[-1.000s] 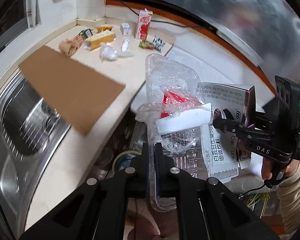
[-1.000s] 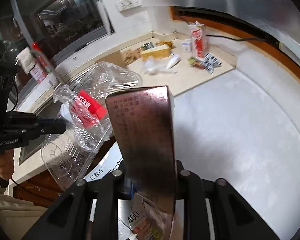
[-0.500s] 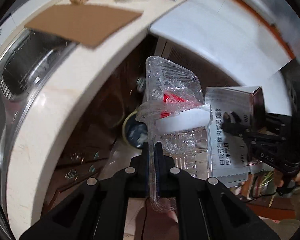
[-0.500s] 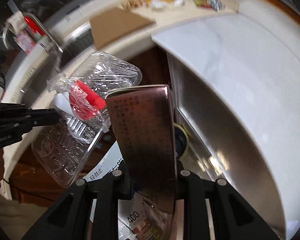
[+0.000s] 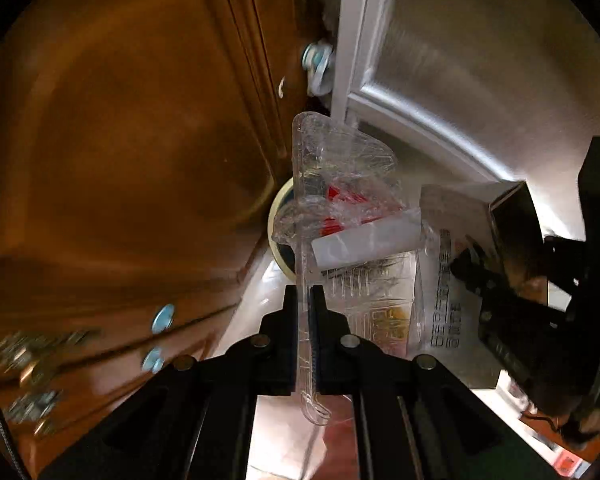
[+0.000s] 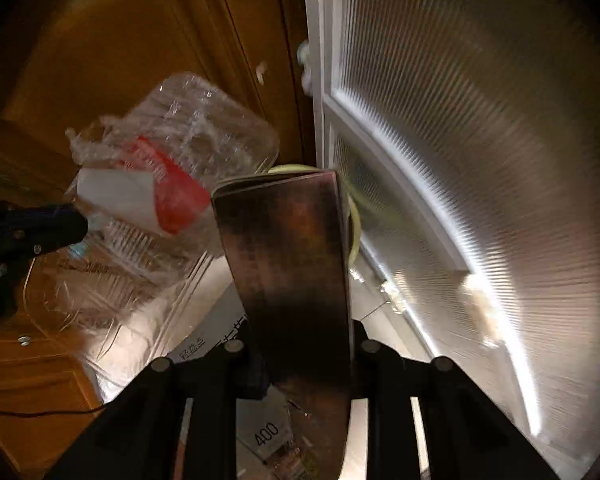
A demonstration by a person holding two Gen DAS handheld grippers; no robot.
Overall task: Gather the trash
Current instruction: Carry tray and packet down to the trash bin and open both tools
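Note:
My left gripper [image 5: 308,300] is shut on the rim of a clear plastic tray [image 5: 340,168] wrapped in film with a red and white label. The tray also shows in the right wrist view [image 6: 167,152], up left of my right gripper. My right gripper [image 6: 300,356] is shut on a dark brown carton [image 6: 287,256] with white printed sides. In the left wrist view the carton [image 5: 444,264] and the right gripper [image 5: 476,268] are to the right of the tray. A pale round bin rim [image 5: 277,216] lies low behind both held items, and it shows partly in the right wrist view [image 6: 354,224].
Brown wooden cabinet doors [image 5: 119,140] fill the left. A ribbed metallic appliance front [image 6: 460,140] with a white edge fills the right. The bin sits on the floor in the gap between them. Both views are dim and blurred.
Both grippers have dropped from counter height to below the counter, still holding the tray and carton. The counter and sink have left view; cabinet doors and the bin rim now fill it.

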